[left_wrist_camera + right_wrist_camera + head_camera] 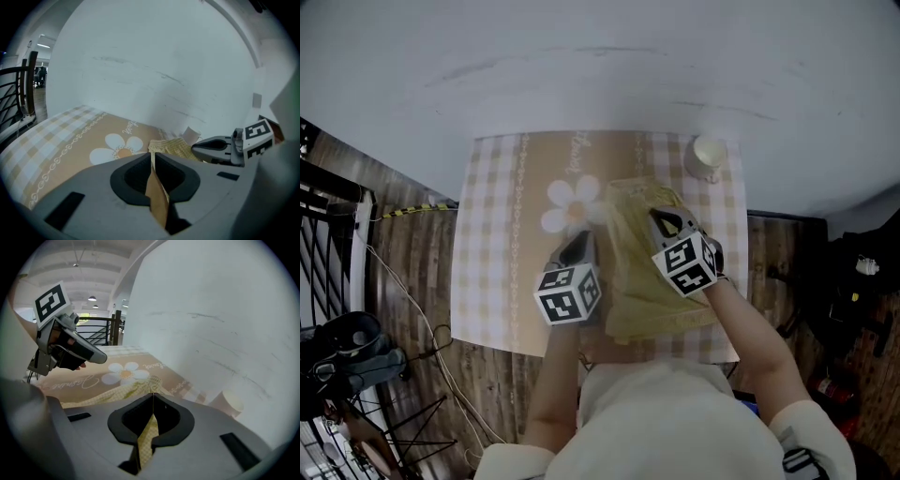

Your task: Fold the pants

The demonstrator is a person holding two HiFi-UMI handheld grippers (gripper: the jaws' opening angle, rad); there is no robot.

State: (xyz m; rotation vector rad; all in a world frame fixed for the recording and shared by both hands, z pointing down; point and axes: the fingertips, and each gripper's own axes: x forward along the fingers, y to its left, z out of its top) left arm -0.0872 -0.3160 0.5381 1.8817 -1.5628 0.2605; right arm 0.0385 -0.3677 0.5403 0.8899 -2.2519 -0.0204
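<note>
Yellow checked pants (652, 291) lie bunched on the right half of the table, partly folded over. My left gripper (581, 240) is at their left edge, and in the left gripper view it (153, 153) is shut on a tan strip of the fabric that hangs between the jaws. My right gripper (663, 218) is over the far part of the pants; in the right gripper view it (153, 394) is shut on a fold of yellow checked cloth (148, 434). The rest of the pants (119, 392) trails toward the left gripper (91, 354).
A tan-and-white checked tablecloth (497, 244) with a daisy print (572, 202) covers the table. A white cup (708, 155) stands at the far right corner, near the white wall. Black railing and cables are on the wooden floor to the left.
</note>
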